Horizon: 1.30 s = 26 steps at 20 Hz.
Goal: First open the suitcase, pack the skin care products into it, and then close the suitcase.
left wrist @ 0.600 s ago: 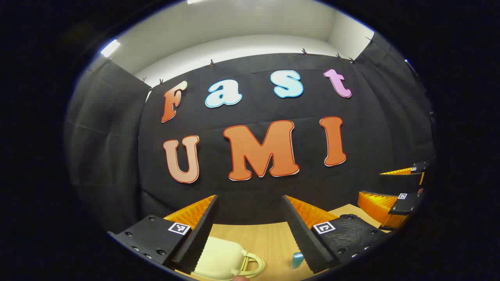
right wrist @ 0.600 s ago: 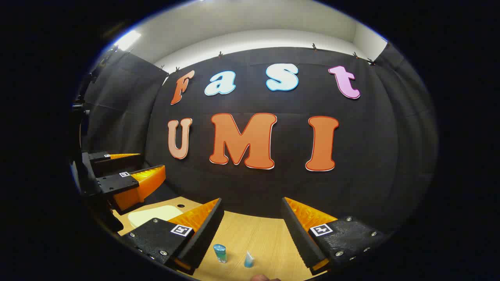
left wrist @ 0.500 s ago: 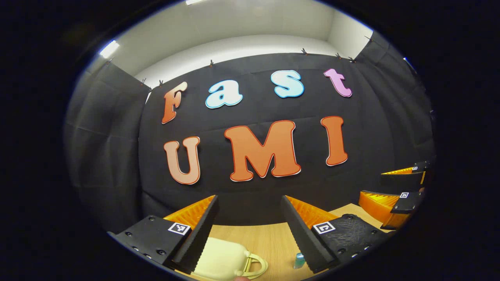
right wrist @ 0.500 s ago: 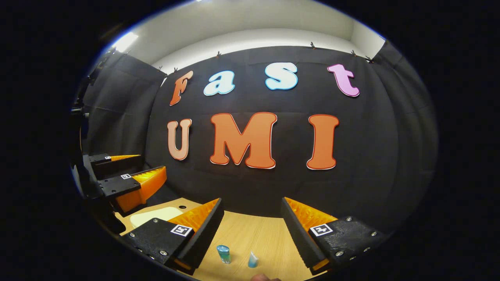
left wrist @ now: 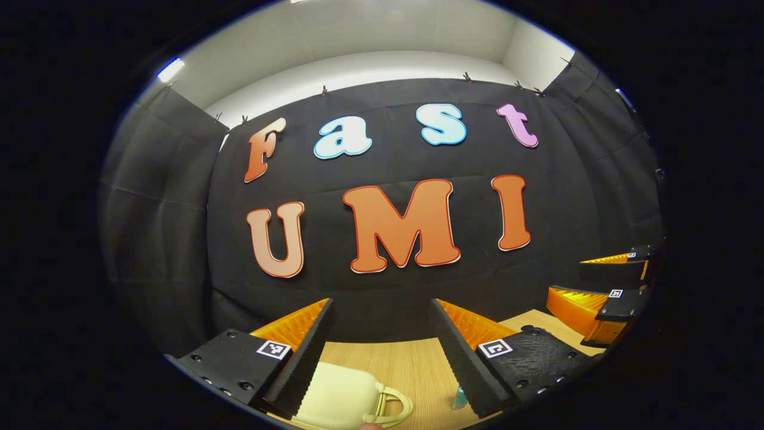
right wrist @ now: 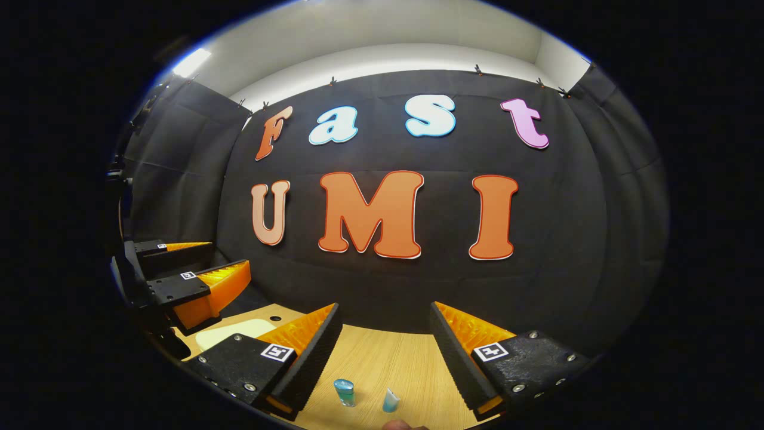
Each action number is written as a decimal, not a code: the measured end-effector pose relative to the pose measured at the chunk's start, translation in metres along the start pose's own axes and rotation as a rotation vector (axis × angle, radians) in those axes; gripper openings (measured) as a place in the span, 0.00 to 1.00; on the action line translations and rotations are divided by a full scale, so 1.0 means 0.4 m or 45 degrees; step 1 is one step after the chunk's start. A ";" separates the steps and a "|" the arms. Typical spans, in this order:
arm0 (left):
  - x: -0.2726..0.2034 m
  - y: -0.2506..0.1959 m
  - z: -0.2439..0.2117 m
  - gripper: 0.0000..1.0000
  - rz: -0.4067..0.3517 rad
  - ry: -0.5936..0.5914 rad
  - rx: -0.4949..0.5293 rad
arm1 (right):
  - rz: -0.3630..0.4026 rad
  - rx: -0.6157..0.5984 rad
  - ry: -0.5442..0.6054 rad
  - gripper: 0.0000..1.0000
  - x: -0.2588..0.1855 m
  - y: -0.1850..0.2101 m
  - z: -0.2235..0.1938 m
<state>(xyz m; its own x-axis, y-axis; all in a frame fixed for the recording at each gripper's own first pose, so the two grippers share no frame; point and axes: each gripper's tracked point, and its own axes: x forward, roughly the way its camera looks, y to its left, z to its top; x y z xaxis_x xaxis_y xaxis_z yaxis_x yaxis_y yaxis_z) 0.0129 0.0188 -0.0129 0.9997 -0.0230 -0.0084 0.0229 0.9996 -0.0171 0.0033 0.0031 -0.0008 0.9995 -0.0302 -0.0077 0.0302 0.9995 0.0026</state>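
A small pale-yellow suitcase (left wrist: 340,397) with a looped handle lies shut on the wooden table, just below my left gripper (left wrist: 380,310), which is open and holds nothing. In the right gripper view the same suitcase (right wrist: 230,331) shows at the left. A blue-capped bottle (right wrist: 344,392) and a small pale-blue tube (right wrist: 390,401) stand on the table under my right gripper (right wrist: 385,313), also open and holding nothing. The bottle (left wrist: 458,397) peeks out beside the left gripper's right finger. Each gripper hangs above the table, apart from the objects.
The wooden table (right wrist: 388,358) runs back to the black cloth wall. The other gripper shows at the right edge of the left gripper view (left wrist: 603,286) and at the left edge of the right gripper view (right wrist: 191,275). A fingertip (right wrist: 397,425) shows at the bottom.
Both cameras have shifted slightly; the suitcase, bottle and tube have slid a little lower and to the right in the views. Both grippers stay open.
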 end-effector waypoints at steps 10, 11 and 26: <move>0.032 -0.050 -0.068 0.98 -0.138 0.044 0.047 | -0.048 -0.049 0.000 0.94 -0.003 -0.025 0.003; 0.040 -0.052 -0.095 0.98 -0.151 0.062 0.096 | -0.057 -0.047 0.006 0.94 -0.003 -0.032 0.001; -0.001 -0.119 -0.557 0.97 -0.423 0.359 0.706 | -0.260 -0.085 0.069 0.94 -0.028 -0.114 -0.019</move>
<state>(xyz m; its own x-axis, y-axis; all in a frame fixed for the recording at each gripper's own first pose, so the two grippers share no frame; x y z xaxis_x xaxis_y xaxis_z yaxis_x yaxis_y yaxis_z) 0.0094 -0.0327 -0.2350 0.9003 -0.2568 -0.3514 0.4025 0.7984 0.4478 -0.0092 -0.0422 -0.0084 0.9708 -0.2336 -0.0546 0.2297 0.9707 -0.0703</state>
